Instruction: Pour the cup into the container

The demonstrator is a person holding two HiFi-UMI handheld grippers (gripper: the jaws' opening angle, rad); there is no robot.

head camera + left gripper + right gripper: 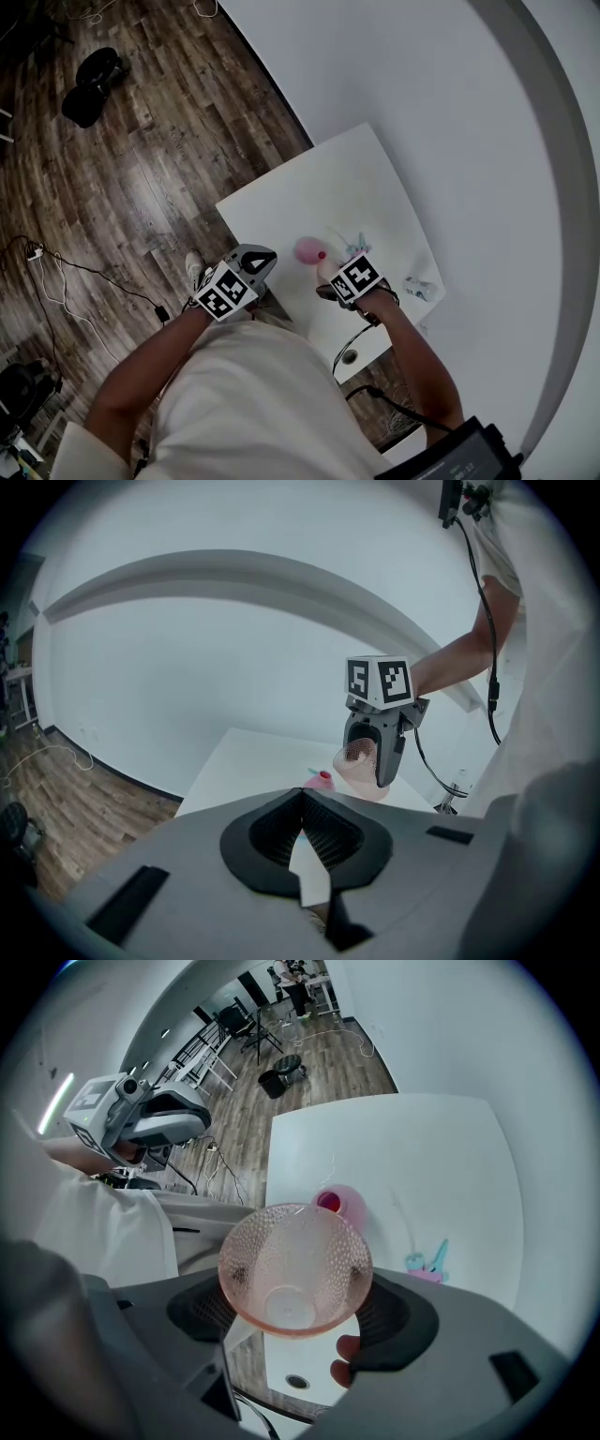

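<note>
Looking down in the head view, you stand at the near edge of a white worktop [375, 178] set on a wood floor [141, 178]. Your left hand-held gripper [248, 267] sits at the worktop's near left edge. Your right hand-held gripper [339, 281] is over the worktop, right of centre. The pink container [307, 249] stands on the worktop between the two, just above them in the frame. A small blue and pink object [356, 246] lies to its right.

In the left gripper view, your left hand-held gripper [302, 832] has its jaws closed together with nothing between them. Beyond it, right of centre, the right hand-held gripper [375, 752] holds the pink cup [364, 778]. The cup is tipped, its wider end lower than its narrow end. The container [322, 780] shows just to the cup's left, low against the worktop [244, 761].

In the right gripper view, your right hand-held gripper [295, 1314] is clamped on the cup [295, 1265], one jaw on each side. The cup is clear pink and dimpled, and it fills the middle of the frame. The container [342, 1202] stands on the worktop [422, 1166] just past the cup's upper rim, with something red at its mouth. The blue and pink object [427, 1265] lies to the right. Your left hand-held gripper [141, 1119] shows at the upper left.
</note>
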